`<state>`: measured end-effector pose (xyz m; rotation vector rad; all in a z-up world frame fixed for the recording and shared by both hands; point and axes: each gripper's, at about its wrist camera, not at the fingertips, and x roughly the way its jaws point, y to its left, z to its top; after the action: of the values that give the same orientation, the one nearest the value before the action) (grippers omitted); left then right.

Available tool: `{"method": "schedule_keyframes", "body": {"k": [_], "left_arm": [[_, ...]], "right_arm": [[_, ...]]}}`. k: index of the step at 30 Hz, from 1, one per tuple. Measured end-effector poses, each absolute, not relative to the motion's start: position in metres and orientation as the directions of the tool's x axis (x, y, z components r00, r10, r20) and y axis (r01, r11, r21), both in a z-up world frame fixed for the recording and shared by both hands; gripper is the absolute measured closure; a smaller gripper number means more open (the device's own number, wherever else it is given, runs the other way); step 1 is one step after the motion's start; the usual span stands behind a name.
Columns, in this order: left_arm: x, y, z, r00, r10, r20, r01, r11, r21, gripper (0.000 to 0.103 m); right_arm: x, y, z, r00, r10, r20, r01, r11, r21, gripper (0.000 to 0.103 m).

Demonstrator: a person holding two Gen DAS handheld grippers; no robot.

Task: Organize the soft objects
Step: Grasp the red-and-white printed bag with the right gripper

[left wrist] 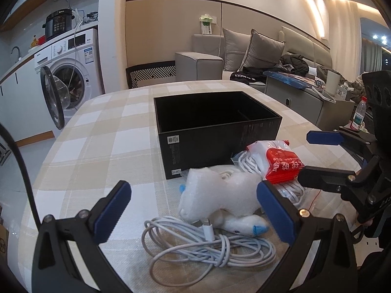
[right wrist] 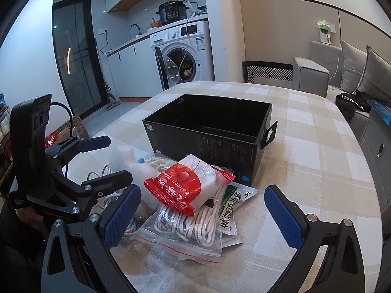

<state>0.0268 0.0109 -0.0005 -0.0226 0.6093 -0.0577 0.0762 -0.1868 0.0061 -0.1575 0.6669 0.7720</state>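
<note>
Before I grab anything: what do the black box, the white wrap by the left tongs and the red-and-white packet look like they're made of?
Black box: probably matte printed cardboard, with thin straight walls and stuck-on labels. White wrap: looks like bubble wrap or foam sheet, with a dimpled, crumpled, translucent surface. Red-and-white packet: glossy thin plastic film, wrinkled and shiny, with a crimped edge.
</note>
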Motion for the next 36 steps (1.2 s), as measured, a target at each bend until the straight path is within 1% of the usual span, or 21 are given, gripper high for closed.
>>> {"method": "schedule_keyframes", "body": {"k": [10, 16, 19, 21, 22, 24, 27, 29, 34, 35, 36], "left_arm": [[0.029, 0.02, -0.001, 0.819, -0.06, -0.571, 0.034, 0.998, -0.056, 0.0], [0.029, 0.025, -0.002, 0.816, -0.063, -0.575, 0.032, 0.997, -0.065, 0.0], [0.031, 0.026, -0.003, 0.814, -0.059, -0.578, 0.027, 0.998, -0.065, 0.0], [0.032, 0.026, -0.003, 0.813, -0.058, -0.58, 0.023, 0.998, -0.066, 0.0], [0.033, 0.026, -0.003, 0.813, -0.057, -0.58, 0.023, 0.997, -0.067, 0.0], [0.033, 0.027, -0.003, 0.811, -0.058, -0.582, 0.021, 0.997, -0.07, 0.0], [0.033, 0.028, -0.002, 0.812, -0.063, -0.581, 0.024, 0.997, -0.075, 0.0], [0.034, 0.028, -0.002, 0.81, -0.073, -0.582, 0.031, 0.996, -0.081, 0.0], [0.034, 0.021, 0.001, 0.807, -0.105, -0.581, 0.072, 0.994, -0.081, 0.0], [0.034, 0.018, 0.001, 0.806, -0.108, -0.581, 0.081, 0.994, -0.072, 0.0], [0.035, 0.015, 0.002, 0.806, -0.109, -0.582, 0.089, 0.994, -0.062, 0.0]], "right_arm": [[0.089, -0.167, -0.001, 0.487, 0.597, -0.637, -0.716, 0.691, 0.099, 0.001], [0.099, -0.158, -0.007, 0.467, 0.597, -0.652, -0.725, 0.681, 0.103, 0.005], [0.105, -0.156, -0.01, 0.451, 0.605, -0.656, -0.734, 0.67, 0.114, 0.01], [0.107, -0.154, -0.011, 0.44, 0.609, -0.66, -0.739, 0.663, 0.118, 0.018], [0.108, -0.154, -0.013, 0.434, 0.606, -0.667, -0.742, 0.66, 0.118, 0.025], [0.108, -0.155, -0.014, 0.425, 0.611, -0.668, -0.745, 0.655, 0.126, 0.03], [0.104, -0.16, -0.012, 0.44, 0.619, -0.65, -0.747, 0.654, 0.117, 0.035], [0.1, -0.163, -0.011, 0.452, 0.62, -0.642, -0.747, 0.656, 0.107, 0.041], [0.091, -0.173, -0.004, 0.481, 0.626, -0.614, -0.743, 0.662, 0.094, 0.043], [0.09, -0.176, -0.002, 0.486, 0.626, -0.61, -0.742, 0.664, 0.091, 0.047], [0.088, -0.177, -0.001, 0.486, 0.626, -0.609, -0.741, 0.665, 0.092, 0.048]]}}
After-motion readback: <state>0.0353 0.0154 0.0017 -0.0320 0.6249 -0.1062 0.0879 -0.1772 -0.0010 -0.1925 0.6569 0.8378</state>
